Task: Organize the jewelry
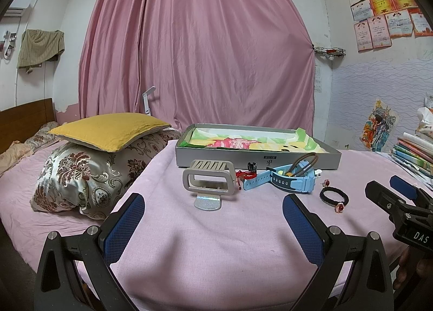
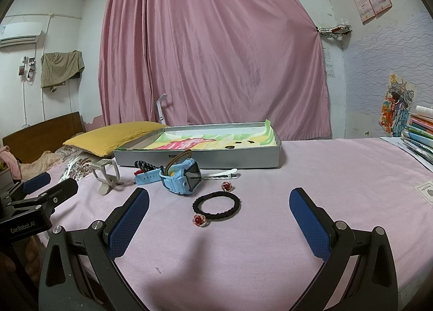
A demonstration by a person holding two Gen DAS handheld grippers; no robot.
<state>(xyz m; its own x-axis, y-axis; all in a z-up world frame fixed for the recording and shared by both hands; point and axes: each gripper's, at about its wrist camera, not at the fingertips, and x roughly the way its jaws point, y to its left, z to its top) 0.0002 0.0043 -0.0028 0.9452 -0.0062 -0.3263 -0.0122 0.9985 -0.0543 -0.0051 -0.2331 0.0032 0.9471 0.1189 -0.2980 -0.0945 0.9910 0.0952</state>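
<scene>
Jewelry lies on a pink bedsheet in front of a shallow grey box (image 1: 216,159) (image 2: 243,159) lined with colourful paper. A beige hair claw (image 1: 208,179) (image 2: 105,175), a blue watch (image 1: 286,179) (image 2: 181,178), a black hair tie (image 1: 334,196) (image 2: 216,205), two red gem earrings (image 2: 199,220) (image 2: 226,186) and a white clip (image 2: 222,175) are spread there. My left gripper (image 1: 213,225) is open and empty, short of the hair claw. My right gripper (image 2: 219,227) is open and empty, just short of the hair tie.
A yellow cushion (image 1: 108,132) on a floral pillow (image 1: 81,175) lies left of the box. Stacked books (image 1: 414,154) (image 2: 422,135) sit at the right edge. A pink curtain (image 1: 200,54) hangs behind the bed.
</scene>
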